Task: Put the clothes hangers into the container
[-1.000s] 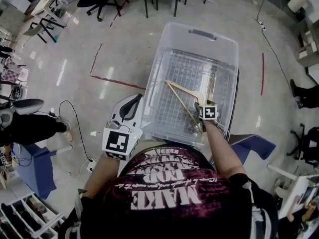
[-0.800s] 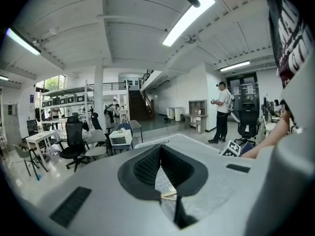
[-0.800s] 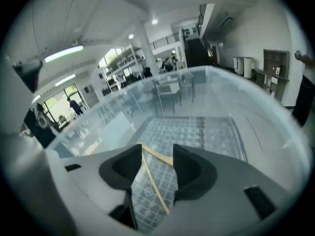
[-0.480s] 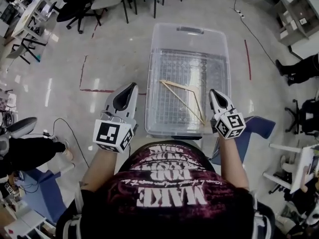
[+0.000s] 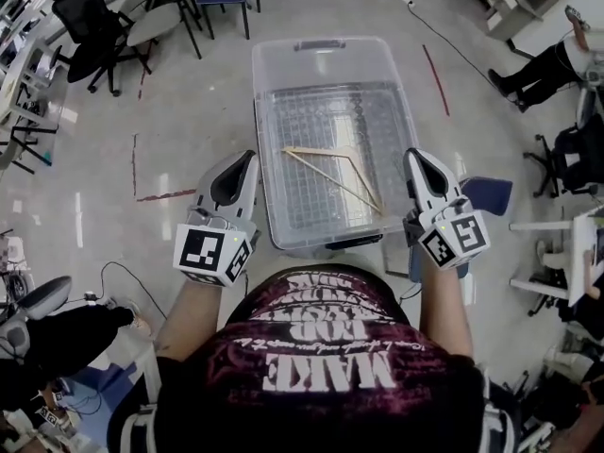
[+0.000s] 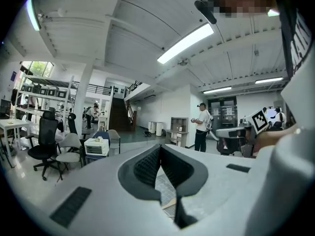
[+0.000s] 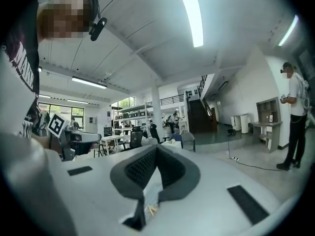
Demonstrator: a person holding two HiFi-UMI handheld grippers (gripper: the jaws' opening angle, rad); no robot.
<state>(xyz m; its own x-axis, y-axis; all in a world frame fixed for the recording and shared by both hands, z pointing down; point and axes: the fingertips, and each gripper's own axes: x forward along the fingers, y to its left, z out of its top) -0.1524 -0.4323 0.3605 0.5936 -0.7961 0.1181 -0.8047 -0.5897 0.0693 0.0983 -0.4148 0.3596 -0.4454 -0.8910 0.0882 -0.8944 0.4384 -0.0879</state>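
Left hand-held gripper (image 5: 247,159): jaws pressed together with nothing between them, held outside the left wall of the container (image 5: 321,59). Right hand-held gripper (image 5: 415,156): jaws pressed together and empty, held outside the container's right wall, so the clear container, standing on the floor (image 5: 189,111), lies between the two. Hanger (image 5: 321,151): one, wooden, lying flat on the container's bottom, between both hand-held grippers and below them, nearer the right one and touching neither.
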